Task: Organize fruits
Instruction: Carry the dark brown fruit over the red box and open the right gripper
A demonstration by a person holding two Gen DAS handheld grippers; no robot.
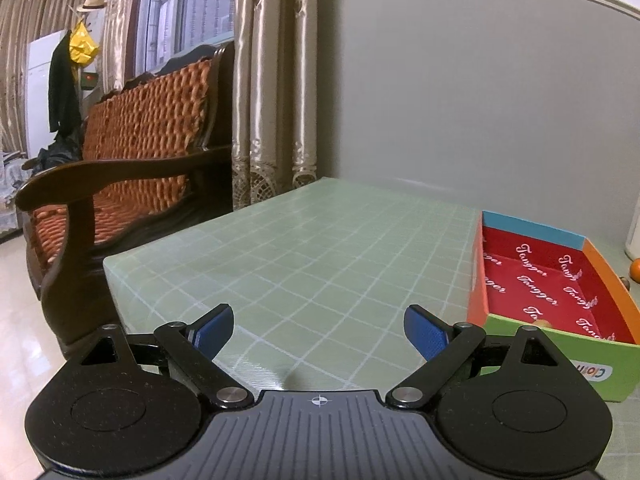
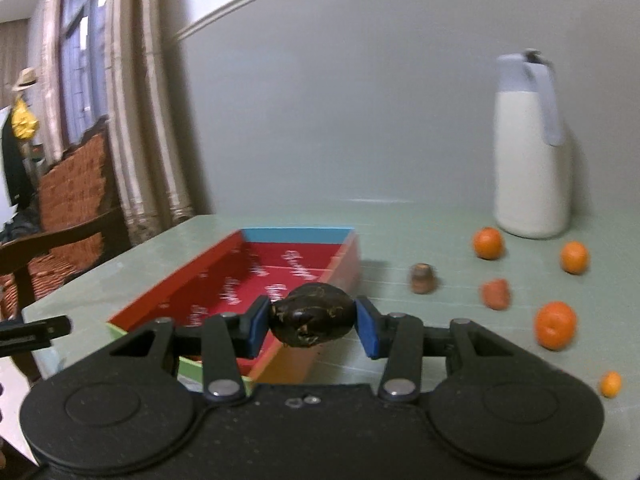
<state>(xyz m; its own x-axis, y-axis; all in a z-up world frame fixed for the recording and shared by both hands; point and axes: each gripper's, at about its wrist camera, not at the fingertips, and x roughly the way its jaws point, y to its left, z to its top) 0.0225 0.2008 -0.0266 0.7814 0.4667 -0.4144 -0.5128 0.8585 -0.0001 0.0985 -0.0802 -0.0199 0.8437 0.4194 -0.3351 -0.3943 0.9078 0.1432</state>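
1. Right gripper (image 2: 313,326): clamped on 1 dark brown fruit (image 2: 312,316), wrinkled, shiny skin. Both blue pads touch it, 1 per side; fruit is off the table, hanging over the box's near-right wall.
2. Left gripper (image 1: 319,334): jaws spread wide, nothing btwn the 2 blue pads (image 1: 426,336). Only green grid table (image 1: 304,248) ahead of it.
3. Box (image 2: 340,258): 1, open top, red lining w/ white script, outer walls blue, orange, green. Sits just ahead & left of the right gripper; in the left view it's ahead & to the right (image 1: 532,228) of the left gripper. A small pale bit shows by its near wall in the left view; can't tell what it is.
4. Orange fruits, right view: 4, all right of the right gripper, loose on the table, apart from each other. Big one (image 2: 555,325) nearest, just ahead-right; 2 further ahead near the jug (image 2: 487,243), (image 2: 574,257); 1 tiny one (image 2: 610,384) far right, level w/ the gripper body.
5. Reddish blurred item (image 2: 496,294): 1, ahead-right, btwn the oranges. Can't tell the kind.
6. Brown stubby item (image 2: 422,278): 1, ahead, just right of the box. Blurred.
7. White jug (image 2: 528,160): 1, grey-blue lid & handle, far ahead-right by the wall.
8. Left view: 1 orange fruit (image 1: 635,270) at the far right edge, beyond the box.
9. Wooden bench (image 1: 132,148): 1, left of both grippers, off the table.
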